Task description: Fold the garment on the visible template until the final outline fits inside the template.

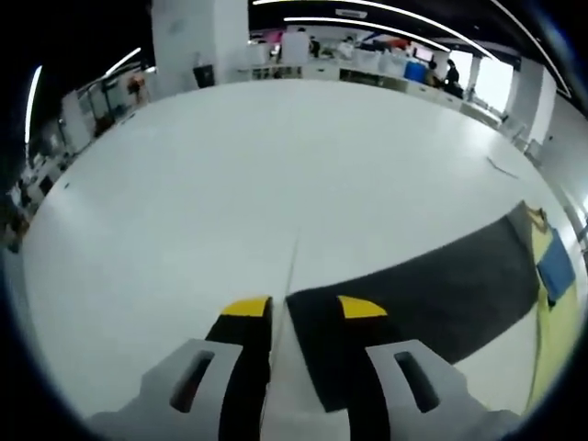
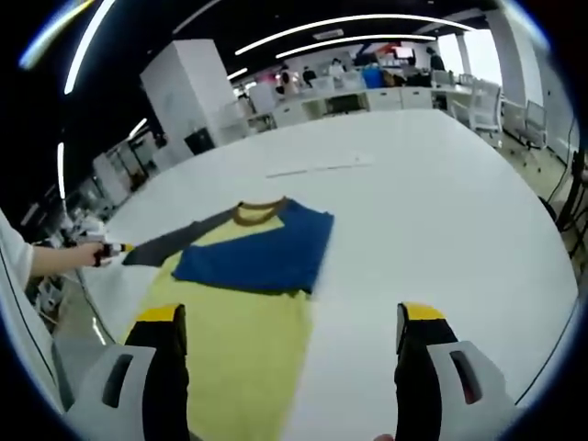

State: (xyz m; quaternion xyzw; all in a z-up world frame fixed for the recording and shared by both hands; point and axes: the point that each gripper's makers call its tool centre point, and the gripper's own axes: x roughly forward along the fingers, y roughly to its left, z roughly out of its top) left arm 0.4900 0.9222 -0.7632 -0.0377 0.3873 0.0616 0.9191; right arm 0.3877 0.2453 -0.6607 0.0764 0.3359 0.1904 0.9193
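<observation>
A yellow shirt [image 2: 234, 340] lies flat on the white table [image 2: 441, 202], its brown collar [image 2: 257, 211] at the far end. Its blue sleeve [image 2: 257, 253] is folded across the chest. The dark grey sleeve [image 2: 175, 243] stretches straight out to the left gripper [image 2: 112, 250], held by a person's hand [image 2: 64, 259]. In the left gripper view that sleeve [image 1: 441, 285] ends under the right jaw of the left gripper [image 1: 304, 307]. The jaws stand a narrow gap apart, with table showing beside the cuff. My right gripper [image 2: 292, 314] is wide open over the shirt's lower edge, holding nothing.
A thin pale strip [image 2: 317, 168] lies on the table beyond the collar. The table's edge [image 2: 551, 303] curves along the right, with chairs [image 2: 528, 115] past it. Desks and shelves [image 2: 303, 101] line the back of the room, and a white pillar [image 2: 188, 87] stands far left.
</observation>
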